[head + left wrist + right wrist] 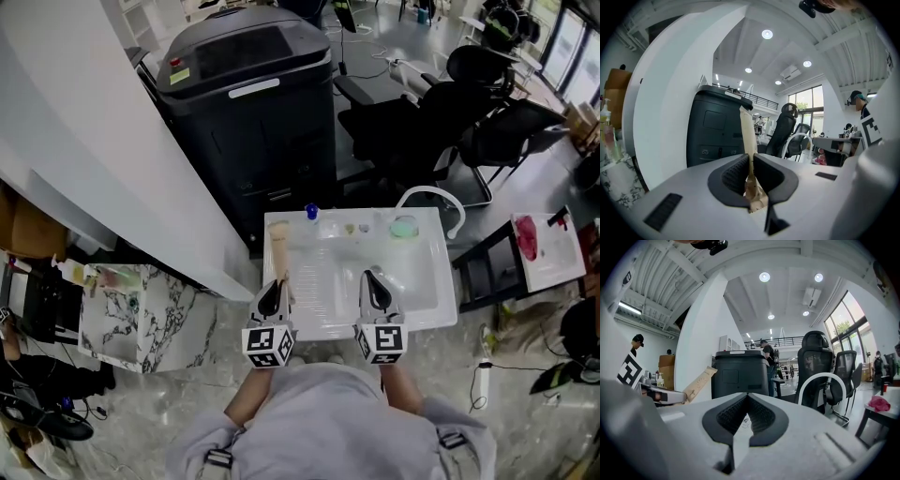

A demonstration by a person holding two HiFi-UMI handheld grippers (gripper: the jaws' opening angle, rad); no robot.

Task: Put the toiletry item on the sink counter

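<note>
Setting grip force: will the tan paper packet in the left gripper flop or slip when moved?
Probably fairly stiff: the tan packet juts out straight from the left gripper, pinched only at one end, with no droop. Likely light, since it looks slim and paper-wrapped. Slip risk seems low, given matte paper against ribbed fingers.

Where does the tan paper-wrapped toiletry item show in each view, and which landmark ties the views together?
Head view: the tan paper sleeve lies over the left side of the sink counter, its near end in the left gripper.
Left gripper view: centre, upright, pinched between the jaws.
Right gripper view: left of centre, tilted.
Shared landmark: the black cabinet, behind the sleeve in both gripper views.
</note>
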